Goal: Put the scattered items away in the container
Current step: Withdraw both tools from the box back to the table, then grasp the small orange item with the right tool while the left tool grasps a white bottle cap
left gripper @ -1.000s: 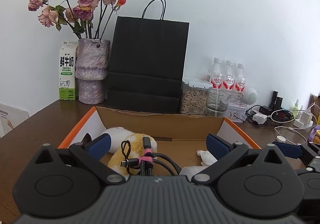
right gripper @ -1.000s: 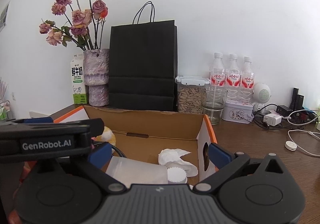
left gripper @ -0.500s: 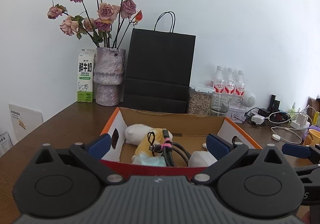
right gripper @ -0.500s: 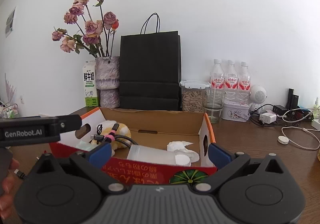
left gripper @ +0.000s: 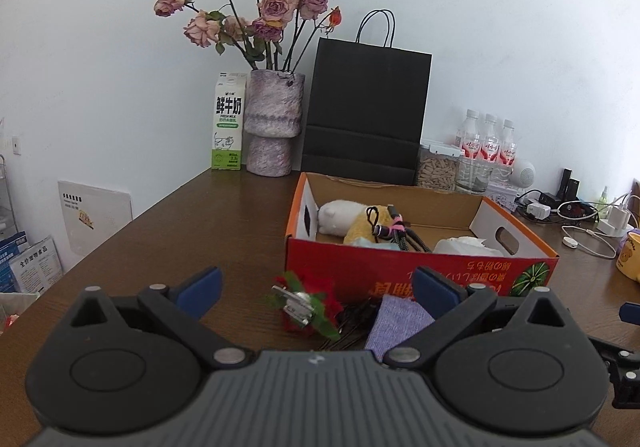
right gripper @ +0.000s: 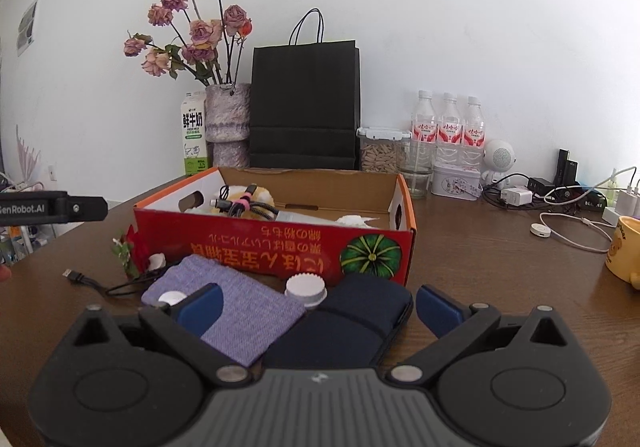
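Lying on the counter (right gripper: 480,267) just ahead of the released right gripper (right gripper: 318,307) are a purple pouch (right gripper: 240,311) and dark case (right gripper: 352,323). Before the left gripper (left gripper: 316,289), equally spread and empty, sits a red flower (left gripper: 308,307). Beyond stands the box (right gripper: 280,247), holding cables (left gripper: 394,233).

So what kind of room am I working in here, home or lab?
Most likely a home or small office: a brown wooden table against a white wall, with a vase of dried roses, a milk carton, water bottles, and phone chargers with cables along the back.
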